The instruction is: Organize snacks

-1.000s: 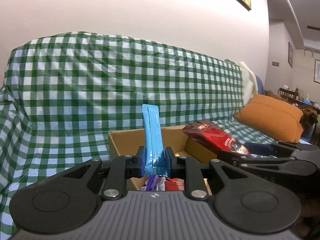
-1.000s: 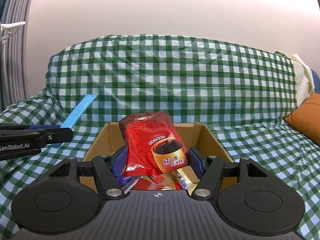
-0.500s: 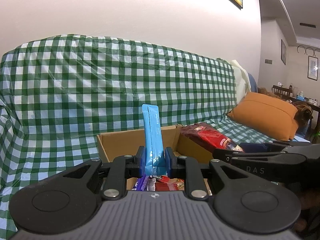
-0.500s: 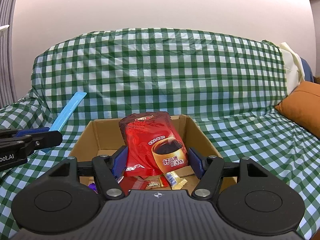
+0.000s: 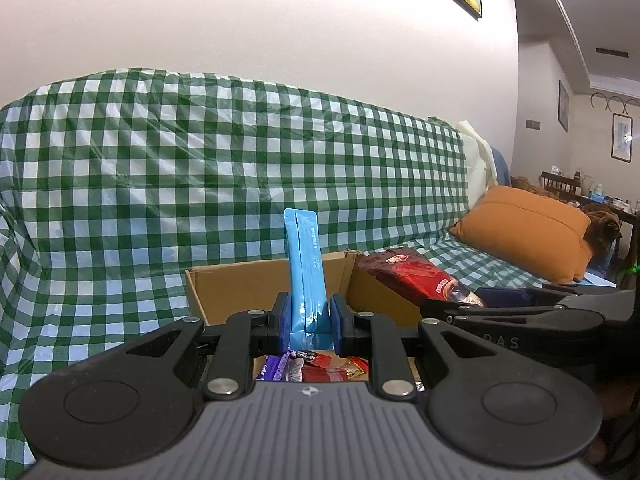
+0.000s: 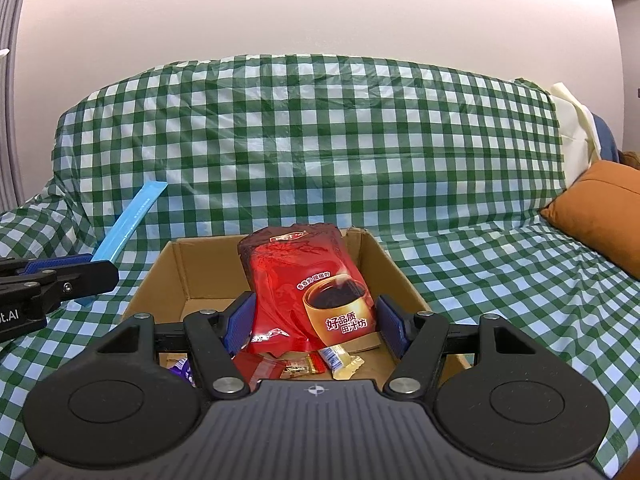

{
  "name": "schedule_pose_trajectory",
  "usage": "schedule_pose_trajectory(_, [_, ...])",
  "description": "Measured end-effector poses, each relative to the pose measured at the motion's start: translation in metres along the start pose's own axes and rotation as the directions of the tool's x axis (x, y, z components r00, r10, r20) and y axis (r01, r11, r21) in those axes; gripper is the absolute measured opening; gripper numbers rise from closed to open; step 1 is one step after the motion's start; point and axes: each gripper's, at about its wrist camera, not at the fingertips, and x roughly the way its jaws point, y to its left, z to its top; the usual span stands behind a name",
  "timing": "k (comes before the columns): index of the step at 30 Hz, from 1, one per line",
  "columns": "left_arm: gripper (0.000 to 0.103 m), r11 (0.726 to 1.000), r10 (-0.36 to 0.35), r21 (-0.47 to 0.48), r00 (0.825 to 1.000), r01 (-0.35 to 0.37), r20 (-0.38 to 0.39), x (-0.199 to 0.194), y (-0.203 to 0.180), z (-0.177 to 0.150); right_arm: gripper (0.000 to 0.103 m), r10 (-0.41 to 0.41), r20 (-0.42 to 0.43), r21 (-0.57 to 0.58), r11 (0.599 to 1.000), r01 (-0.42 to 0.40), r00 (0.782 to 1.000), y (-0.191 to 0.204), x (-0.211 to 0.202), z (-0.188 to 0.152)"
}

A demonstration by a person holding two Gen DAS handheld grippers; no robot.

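My left gripper (image 5: 308, 326) is shut on a light blue stick sachet (image 5: 305, 276) that stands upright, above the near edge of an open cardboard box (image 5: 240, 292). My right gripper (image 6: 316, 320) is shut on a red coffee pouch (image 6: 312, 288), held over the same box (image 6: 180, 268). The box holds several small wrapped snacks (image 6: 320, 364), red, purple and gold. In the right wrist view the left gripper (image 6: 60, 280) and its blue sachet (image 6: 128, 224) show at the left. In the left wrist view the right gripper (image 5: 520, 312) and the red pouch (image 5: 416, 276) show at the right.
The box sits on a sofa under a green-and-white checked cover (image 6: 320, 140). An orange cushion (image 5: 528, 236) lies on the seat at the right. A dining area with chairs (image 5: 560, 184) is far right. A white wall stands behind.
Both grippers have pulled back and up from the box with their packets still held. The box looks smaller and more of its inside shows.
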Motion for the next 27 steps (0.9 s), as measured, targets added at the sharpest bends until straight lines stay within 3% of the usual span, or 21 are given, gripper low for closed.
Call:
schedule_pose_trajectory(13, [0.022, 1.0, -0.022, -0.01, 1.0, 0.022, -0.004, 0.002, -0.003, 0.001, 0.069, -0.009, -0.002, 0.0, 1.0, 0.009, 1.0, 0.0, 0.001, 0.0])
schedule_pose_trajectory(15, [0.035, 0.999, -0.035, -0.017, 0.999, 0.035, -0.028, 0.006, -0.005, 0.0, 0.077, -0.004, -0.007, 0.0, 1.0, 0.004, 1.0, 0.0, 0.002, 0.0])
schedule_pose_trajectory(16, [0.056, 1.0, -0.021, -0.013, 0.999, 0.021, -0.032, 0.007, -0.006, 0.0, 0.079, -0.002, -0.011, -0.002, 1.0, 0.002, 1.0, 0.001, 0.002, 0.0])
schedule_pose_trajectory(17, [0.069, 1.0, -0.004, -0.007, 1.0, 0.004, -0.025, 0.008, -0.007, 0.001, 0.088, -0.01, -0.011, -0.006, 1.0, 0.01, 1.0, 0.001, 0.003, 0.0])
schedule_pose_trajectory(18, [0.071, 1.0, 0.005, -0.004, 1.0, -0.005, -0.017, 0.007, -0.008, 0.001, 0.093, -0.017, -0.013, -0.011, 1.0, 0.017, 1.0, 0.002, 0.003, 0.0])
schedule_pose_trajectory(21, [0.072, 0.999, 0.021, -0.027, 1.0, -0.022, -0.018, 0.006, -0.004, 0.003, 0.093, -0.012, -0.022, -0.003, 1.0, 0.012, 1.0, 0.0, 0.004, 0.002])
schedule_pose_trajectory(24, [0.083, 0.997, 0.051, -0.052, 0.998, -0.052, -0.023, 0.0, 0.002, 0.003, 0.093, -0.019, -0.026, 0.003, 1.0, 0.019, 0.999, -0.001, 0.001, 0.004])
schedule_pose_trajectory(27, [0.086, 0.991, 0.132, -0.028, 0.991, -0.131, 0.004, -0.014, 0.0, 0.004, 0.097, -0.02, -0.042, 0.037, 0.999, 0.022, 0.999, -0.009, -0.006, 0.008])
